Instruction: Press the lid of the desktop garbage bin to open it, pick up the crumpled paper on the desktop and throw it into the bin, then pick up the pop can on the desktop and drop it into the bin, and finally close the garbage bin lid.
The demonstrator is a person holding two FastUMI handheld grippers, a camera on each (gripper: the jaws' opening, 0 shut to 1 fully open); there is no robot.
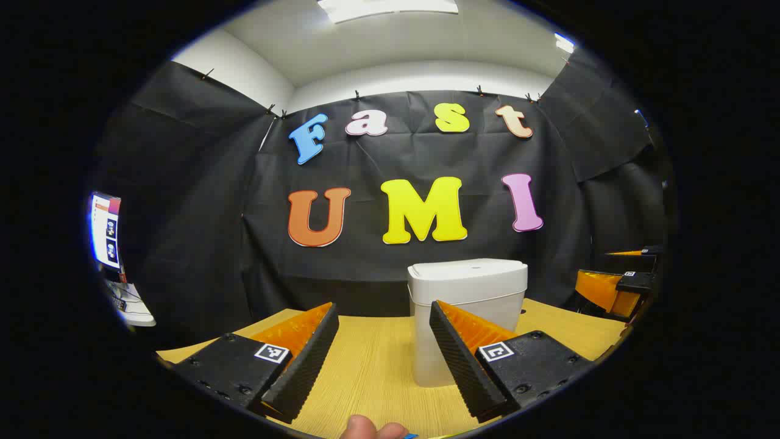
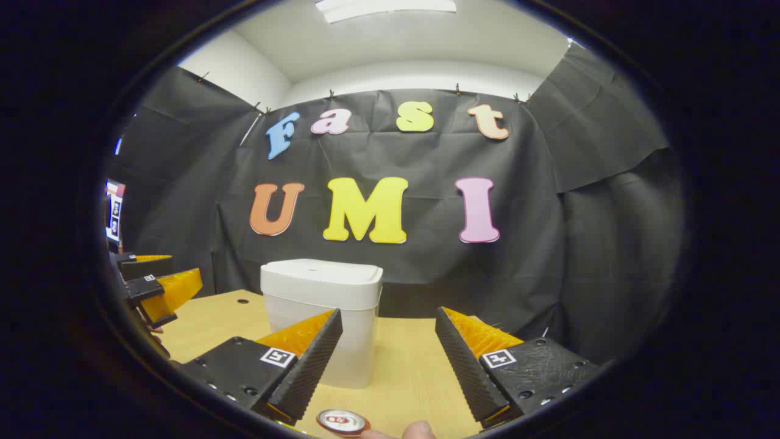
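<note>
A white desktop bin (image 1: 466,317) with its lid down (image 1: 468,273) stands on the wooden table (image 1: 372,372), just beyond my left gripper (image 1: 384,311), which is open and empty. In the right gripper view the same bin (image 2: 321,317) sits ahead and to the left of my right gripper (image 2: 388,317), also open with nothing between its fingers. The top of a pop can (image 2: 342,421) shows at the bottom edge, close below the right gripper. The left gripper (image 2: 158,286) appears at the far left of that view, and the right gripper (image 1: 615,286) at the far right of the left gripper view.
A fingertip (image 1: 365,428) shows at the bottom of the left gripper view, another fingertip (image 2: 419,430) in the right one. A monitor (image 1: 106,231) stands off the table at the far left. A small hole (image 2: 242,301) marks the tabletop left of the bin.
</note>
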